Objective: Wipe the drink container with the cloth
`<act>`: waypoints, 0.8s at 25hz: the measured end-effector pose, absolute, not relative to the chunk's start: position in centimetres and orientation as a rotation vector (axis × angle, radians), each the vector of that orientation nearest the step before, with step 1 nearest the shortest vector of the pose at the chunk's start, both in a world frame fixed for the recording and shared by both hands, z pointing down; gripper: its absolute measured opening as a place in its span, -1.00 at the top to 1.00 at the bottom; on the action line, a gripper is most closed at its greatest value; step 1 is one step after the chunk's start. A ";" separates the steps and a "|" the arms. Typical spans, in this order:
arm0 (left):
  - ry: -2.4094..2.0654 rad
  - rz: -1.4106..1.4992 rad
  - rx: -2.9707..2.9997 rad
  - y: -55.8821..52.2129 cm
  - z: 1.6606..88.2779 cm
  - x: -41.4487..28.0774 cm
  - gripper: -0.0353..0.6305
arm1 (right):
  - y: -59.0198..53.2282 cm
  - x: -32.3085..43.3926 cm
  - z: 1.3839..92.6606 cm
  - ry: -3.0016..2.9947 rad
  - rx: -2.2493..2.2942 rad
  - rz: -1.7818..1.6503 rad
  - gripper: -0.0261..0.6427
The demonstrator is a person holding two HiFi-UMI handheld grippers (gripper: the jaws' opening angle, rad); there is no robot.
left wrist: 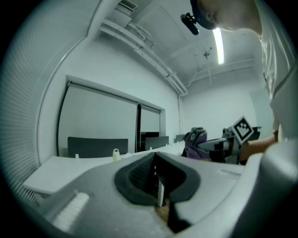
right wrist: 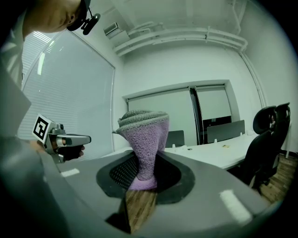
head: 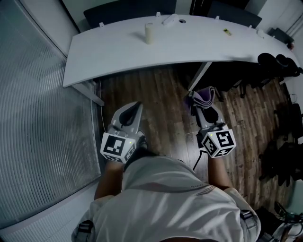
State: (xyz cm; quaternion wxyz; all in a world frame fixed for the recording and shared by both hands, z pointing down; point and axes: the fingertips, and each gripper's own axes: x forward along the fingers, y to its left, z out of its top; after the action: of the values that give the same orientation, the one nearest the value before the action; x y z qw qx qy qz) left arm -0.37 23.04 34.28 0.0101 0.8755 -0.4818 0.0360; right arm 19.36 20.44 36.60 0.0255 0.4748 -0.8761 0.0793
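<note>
a person stands short of a white table [head: 203, 45], right gripper [head: 202, 106] clamped on a purple cloth [head: 205, 96], left gripper [head: 136, 108] closed and empty, pale drink container [head: 149, 33] well ahead on the table: seemingly the approach, calling next for reaching the container.

Open wood floor [head: 161, 108] up to the white table [head: 109, 52]; glass wall [head: 38, 118] close left, office chair [right wrist: 267, 139] right.

Curved white table [head: 109, 52]; dark chairs [head: 128, 13] behind; wooden floor [head: 161, 108] below
</note>
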 end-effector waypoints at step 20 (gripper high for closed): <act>-1.387 0.090 2.746 0.6 34.2 -14.3 0.88 | -0.9 6.0 35.3 -2.606 1.559 0.237 0.62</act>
State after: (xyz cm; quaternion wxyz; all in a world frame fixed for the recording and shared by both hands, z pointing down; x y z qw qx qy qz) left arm -14.33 0.62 34.22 0.0321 0.8917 -0.4505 0.0291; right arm 5.98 -0.92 35.31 0.0477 0.5113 -0.8546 0.0777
